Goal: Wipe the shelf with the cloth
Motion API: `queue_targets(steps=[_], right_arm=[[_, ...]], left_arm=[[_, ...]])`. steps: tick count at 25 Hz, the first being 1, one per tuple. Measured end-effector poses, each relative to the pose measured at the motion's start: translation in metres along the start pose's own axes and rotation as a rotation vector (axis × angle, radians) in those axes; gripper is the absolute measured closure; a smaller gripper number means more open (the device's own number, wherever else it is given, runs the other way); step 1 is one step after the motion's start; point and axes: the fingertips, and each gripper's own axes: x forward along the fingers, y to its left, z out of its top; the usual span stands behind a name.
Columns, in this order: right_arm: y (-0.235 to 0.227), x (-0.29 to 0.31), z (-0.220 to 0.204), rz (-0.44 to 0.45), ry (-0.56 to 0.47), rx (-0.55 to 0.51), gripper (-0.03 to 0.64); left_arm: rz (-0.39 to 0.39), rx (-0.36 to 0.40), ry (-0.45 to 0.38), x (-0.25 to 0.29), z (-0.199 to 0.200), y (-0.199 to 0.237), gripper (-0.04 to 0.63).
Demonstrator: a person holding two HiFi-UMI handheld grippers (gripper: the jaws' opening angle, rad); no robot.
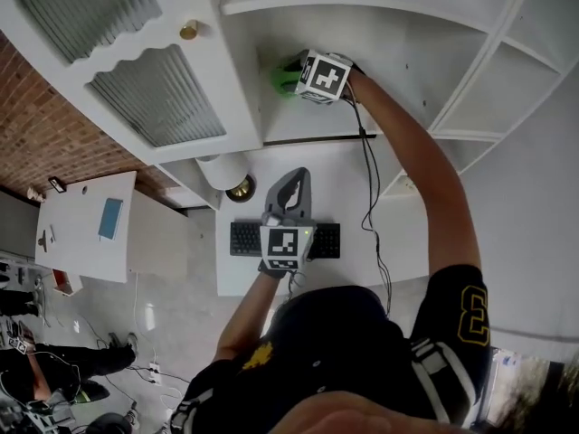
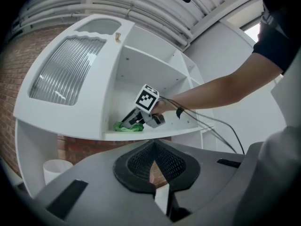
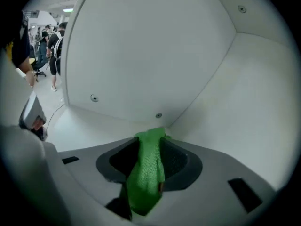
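**Right tool grips the green cloth in a shelf corner; left tool is closed over the surface.**

The right tool is clenched on a nubby green cloth. The cloth's bunched end sits in the door-side corner of the shelf, where smooth white panels dotted with small screw heads meet. It looks pressed against the board, though I can't be sure from here. Open white board runs from there to the shelf's front edge and its other end. The ribbed-glass door, with its scalloped frame and brass knob, stands swung open beside that corner. The left tool, jaws together on nothing, is held level over the white surface, above the black keyboard near its front edge.
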Motion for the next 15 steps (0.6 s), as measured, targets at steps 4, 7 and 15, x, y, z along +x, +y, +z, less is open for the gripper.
queue_targets(steps=[4, 7, 15], right_arm=[[0.002, 0.033, 0.028, -0.069, -0.068, -0.121, 0.523], [-0.011, 0.044, 0.032, -0.063, -0.066, -0.132, 0.531], [-0.036, 0.058, 0.026, -0.182, 0.005, -0.182, 0.535]], left_arm=[[0.042, -0.017, 0.021, -0.004, -0.008, 0.017, 0.577], [0.060, -0.027, 0.037, -0.007, -0.016, 0.025, 0.577], [0.050, -0.035, 0.065, -0.011, -0.028, 0.019, 0.577]])
